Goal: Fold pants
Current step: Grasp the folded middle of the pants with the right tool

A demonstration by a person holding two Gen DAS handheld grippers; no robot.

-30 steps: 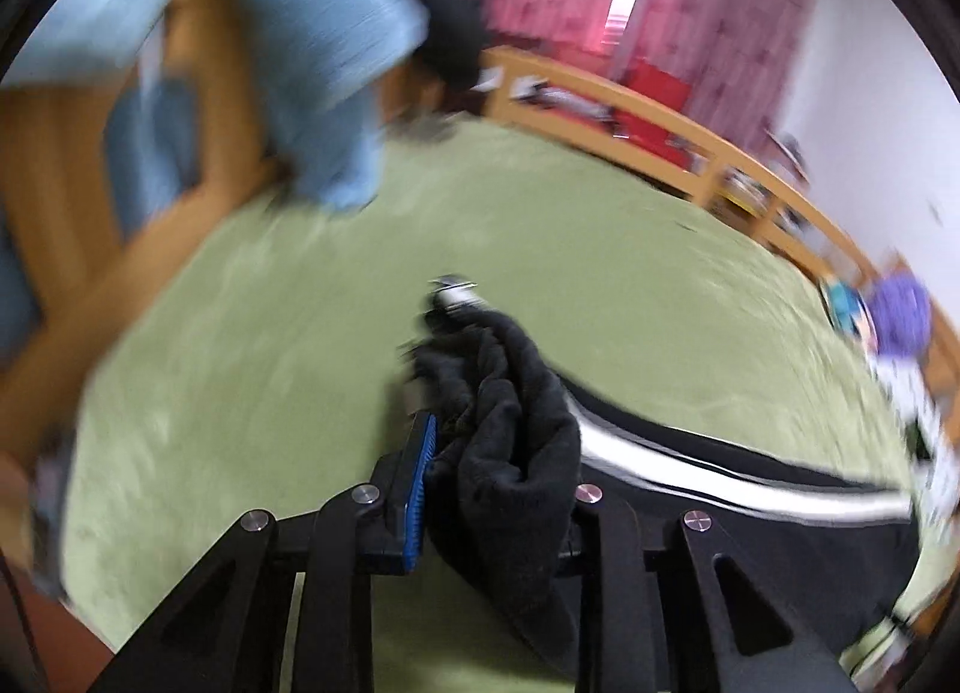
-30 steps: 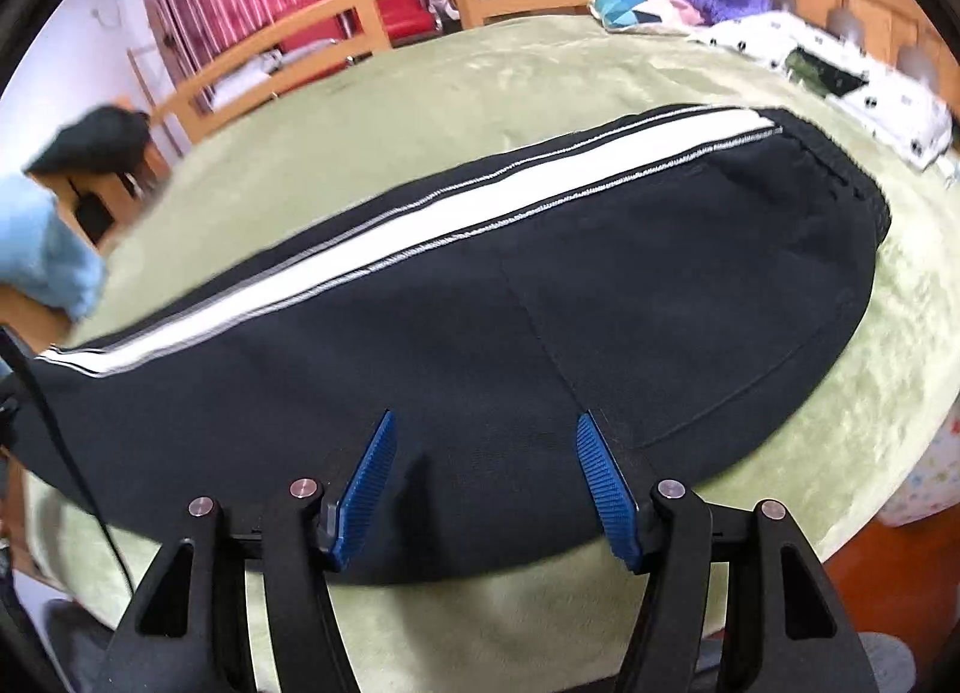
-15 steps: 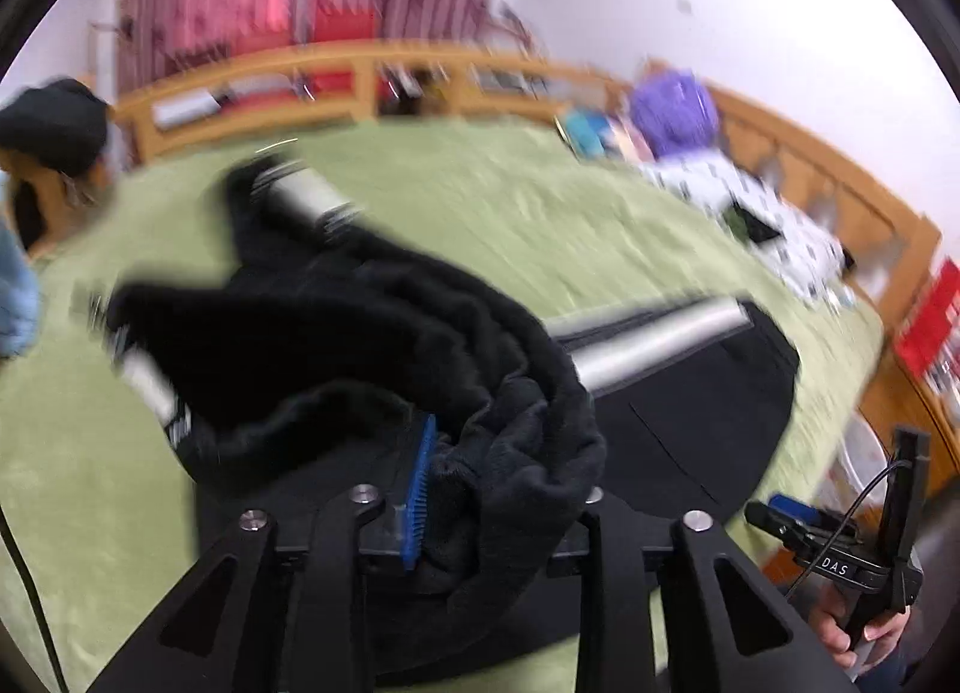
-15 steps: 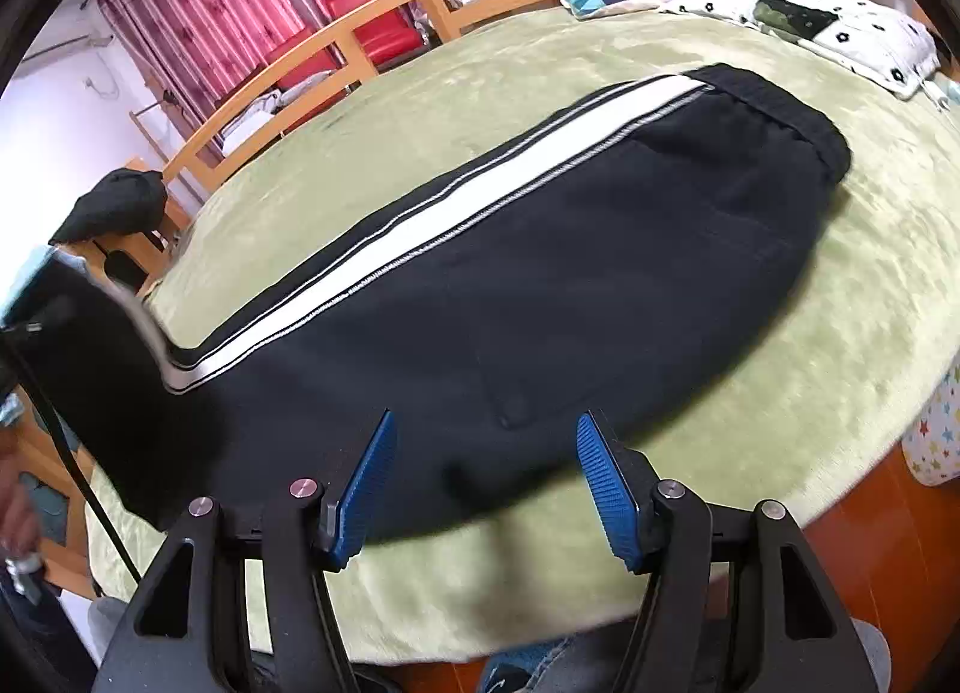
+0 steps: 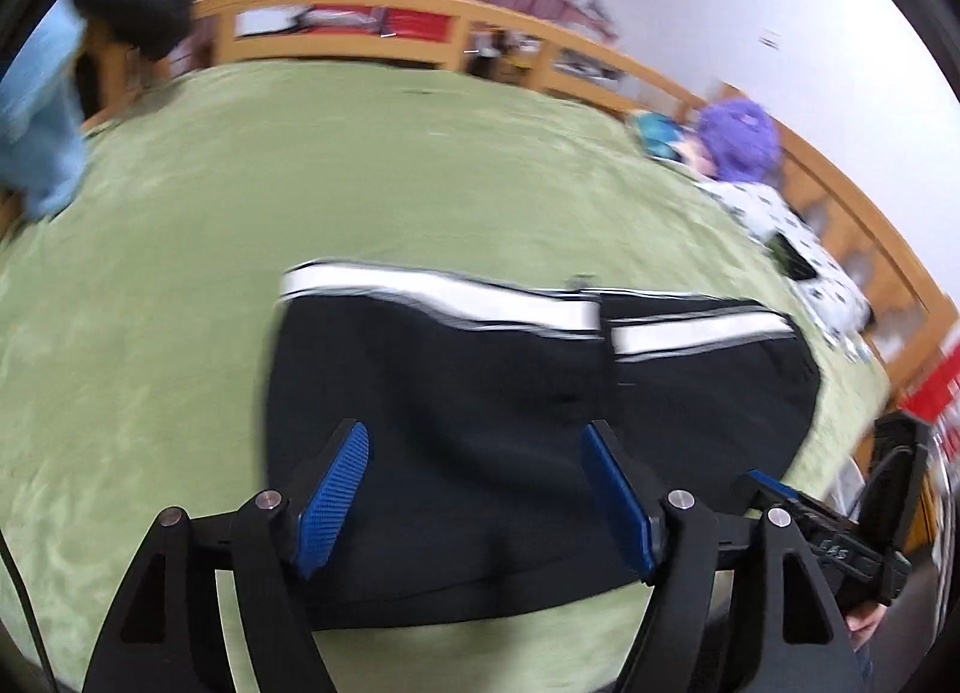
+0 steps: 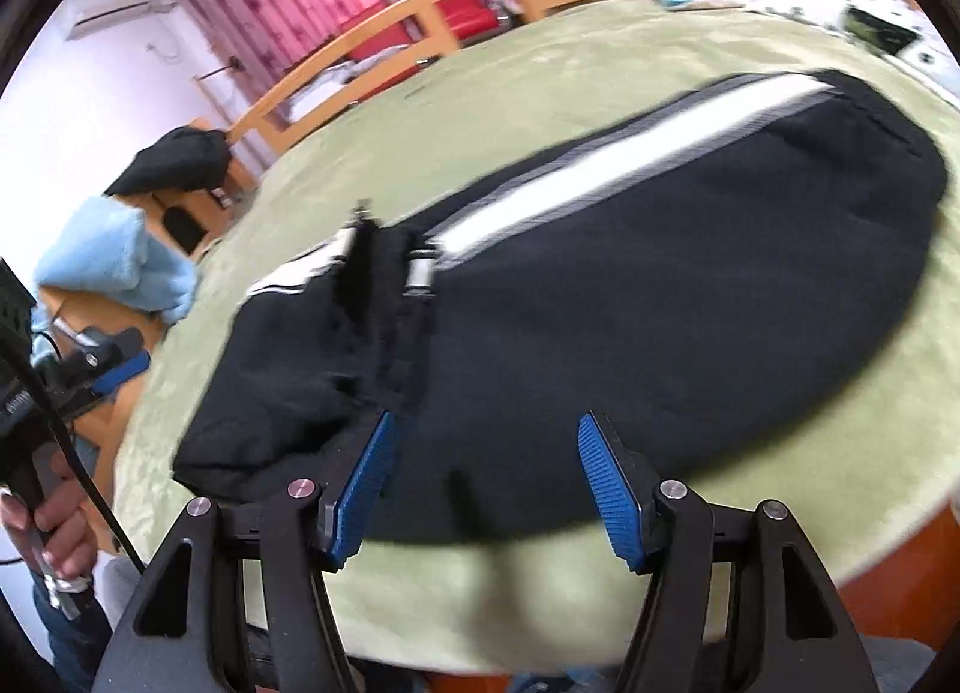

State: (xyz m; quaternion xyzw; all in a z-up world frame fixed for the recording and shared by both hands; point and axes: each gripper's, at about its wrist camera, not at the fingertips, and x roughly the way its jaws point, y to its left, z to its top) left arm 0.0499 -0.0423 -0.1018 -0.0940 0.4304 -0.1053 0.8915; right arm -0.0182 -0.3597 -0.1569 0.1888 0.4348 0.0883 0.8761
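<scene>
Black pants with a white side stripe (image 5: 480, 387) lie on the green bed cover, the leg end folded over the upper part. They also show in the right wrist view (image 6: 630, 297), the folded leg end rumpled at the left. My left gripper (image 5: 474, 489) is open and empty above the near edge of the pants. My right gripper (image 6: 483, 483) is open and empty over the near edge too. The right gripper's tool shows at the lower right of the left wrist view (image 5: 840, 525). The left gripper's tool shows at the left of the right wrist view (image 6: 90, 375).
The green bed cover (image 5: 300, 165) is ringed by a wooden rail (image 5: 420, 21). A light blue cloth (image 6: 114, 261) and a black garment (image 6: 174, 159) hang at the left. A purple plush toy (image 5: 738, 135) and a spotted pillow (image 5: 798, 249) lie at the right.
My left gripper carried the pants' leg end over the upper part, let it go and opened. The right gripper stayed open and shifted slightly.
</scene>
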